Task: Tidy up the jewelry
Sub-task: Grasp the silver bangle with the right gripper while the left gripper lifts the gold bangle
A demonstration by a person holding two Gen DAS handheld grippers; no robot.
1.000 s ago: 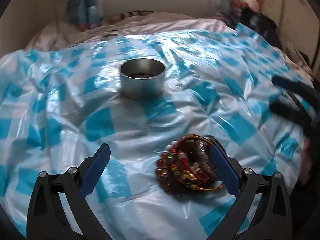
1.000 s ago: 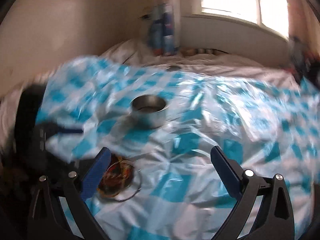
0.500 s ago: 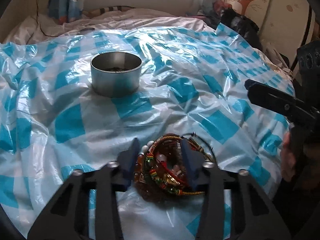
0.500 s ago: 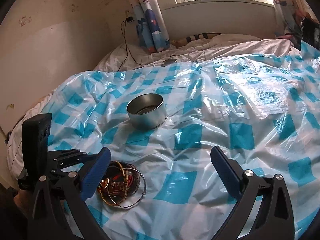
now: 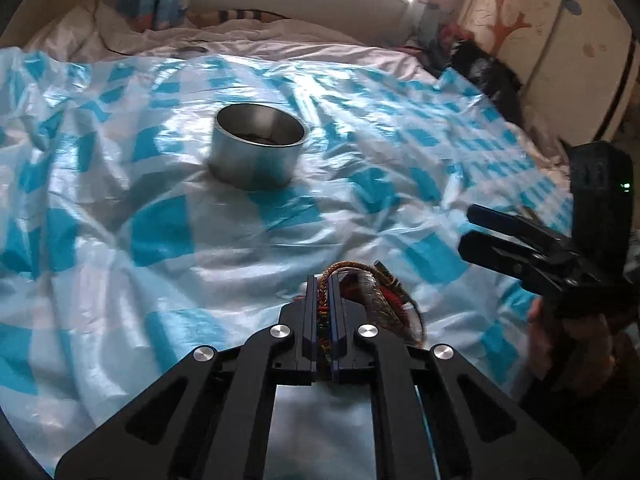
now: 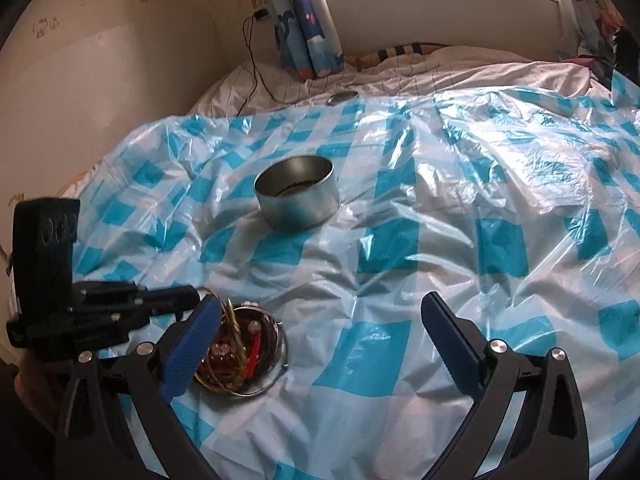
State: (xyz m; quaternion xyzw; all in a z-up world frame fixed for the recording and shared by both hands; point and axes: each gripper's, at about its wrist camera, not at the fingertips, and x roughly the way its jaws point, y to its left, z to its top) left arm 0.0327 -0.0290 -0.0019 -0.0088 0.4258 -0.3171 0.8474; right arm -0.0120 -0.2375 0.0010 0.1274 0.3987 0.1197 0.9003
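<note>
Pinching a braided bracelet (image 5: 325,292) from the pile, the left gripper (image 5: 323,304) sits nearer than the tin (image 5: 258,146); the right gripper (image 6: 320,320) gapes empty.

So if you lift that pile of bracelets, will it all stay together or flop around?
Probably floppy: the bracelets are loose cords, beads and thin rings. The left hand-held gripper has just closed on only a few braided strands, so the rest may dangle or drop. They look light, and might slide on the shiny plastic sheet.
</note>
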